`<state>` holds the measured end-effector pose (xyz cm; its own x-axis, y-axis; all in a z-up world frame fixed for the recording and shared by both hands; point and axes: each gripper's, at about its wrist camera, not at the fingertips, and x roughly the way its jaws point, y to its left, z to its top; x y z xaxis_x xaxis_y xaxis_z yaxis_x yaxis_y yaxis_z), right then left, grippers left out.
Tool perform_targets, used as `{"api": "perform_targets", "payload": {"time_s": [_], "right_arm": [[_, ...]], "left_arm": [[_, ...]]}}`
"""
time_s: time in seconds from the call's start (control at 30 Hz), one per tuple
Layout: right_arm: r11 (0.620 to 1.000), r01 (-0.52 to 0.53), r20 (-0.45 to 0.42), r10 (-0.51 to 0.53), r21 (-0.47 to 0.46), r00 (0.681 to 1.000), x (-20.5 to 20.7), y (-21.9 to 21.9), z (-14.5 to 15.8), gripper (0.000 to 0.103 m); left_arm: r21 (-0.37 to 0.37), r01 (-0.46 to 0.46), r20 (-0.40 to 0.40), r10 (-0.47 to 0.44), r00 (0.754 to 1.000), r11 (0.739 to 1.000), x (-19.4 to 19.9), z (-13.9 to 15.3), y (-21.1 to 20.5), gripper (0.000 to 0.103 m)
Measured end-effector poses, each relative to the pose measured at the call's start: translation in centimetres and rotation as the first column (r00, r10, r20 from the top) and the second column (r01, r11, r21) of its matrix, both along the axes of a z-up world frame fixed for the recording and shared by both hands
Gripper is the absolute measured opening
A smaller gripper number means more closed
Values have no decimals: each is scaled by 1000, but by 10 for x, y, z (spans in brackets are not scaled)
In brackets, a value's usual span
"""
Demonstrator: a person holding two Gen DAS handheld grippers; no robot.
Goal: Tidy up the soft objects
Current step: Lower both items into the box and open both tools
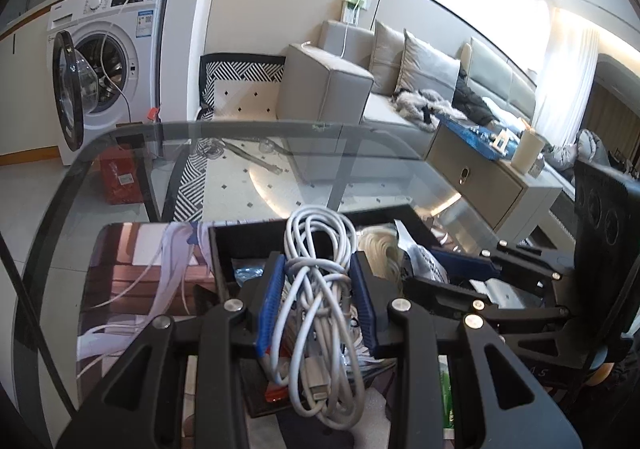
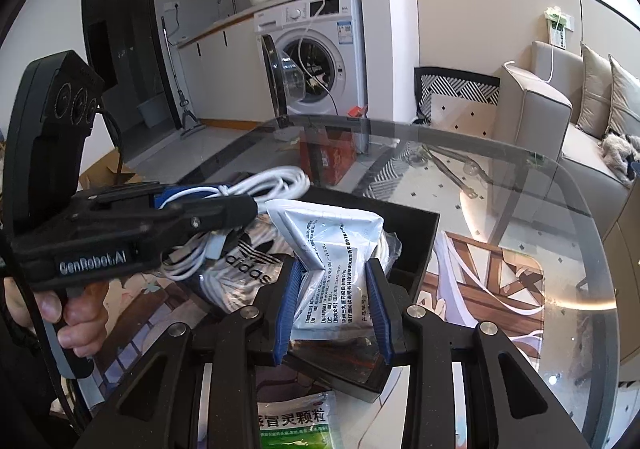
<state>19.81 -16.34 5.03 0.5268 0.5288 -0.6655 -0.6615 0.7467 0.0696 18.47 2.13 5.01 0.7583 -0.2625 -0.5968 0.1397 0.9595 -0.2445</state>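
A coiled white cable (image 1: 320, 309) is clamped between the blue pads of my left gripper (image 1: 318, 305), held over a black tray (image 1: 256, 245) on the glass table. In the right wrist view, my right gripper (image 2: 334, 309) is shut on a silver foil sachet (image 2: 332, 249) printed with text, above the same black tray (image 2: 424, 245). The left gripper (image 2: 192, 205) also shows there at the left, carrying the white cable (image 2: 272, 183), with a person's hand (image 2: 76, 313) on its handle. A white Adidas bag (image 2: 248, 269) lies in the tray below.
A green medicine packet (image 2: 296, 425) lies on the table near the front edge. A printed mat (image 2: 480, 281) sits under the glass table (image 2: 560, 249). Behind stand a washing machine (image 2: 320, 49) with its door open, a red box (image 2: 328, 157) on the floor, and a grey sofa (image 1: 360, 89).
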Motion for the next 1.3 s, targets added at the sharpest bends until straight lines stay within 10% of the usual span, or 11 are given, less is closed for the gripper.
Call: {"api": "perform_targets", "payload": {"time_s": [0.7,1.3], "right_arm": [[989,23,28,-19,-144,999,10,26,-7,37],[992,107,100,-99,-74,990,-23,-19,7,97]], "left_arm": [[148,31,-12,-29,999,988,11,-24,-27,32],[129,-26,32,23,999,991,-25,-2,0,60]]}}
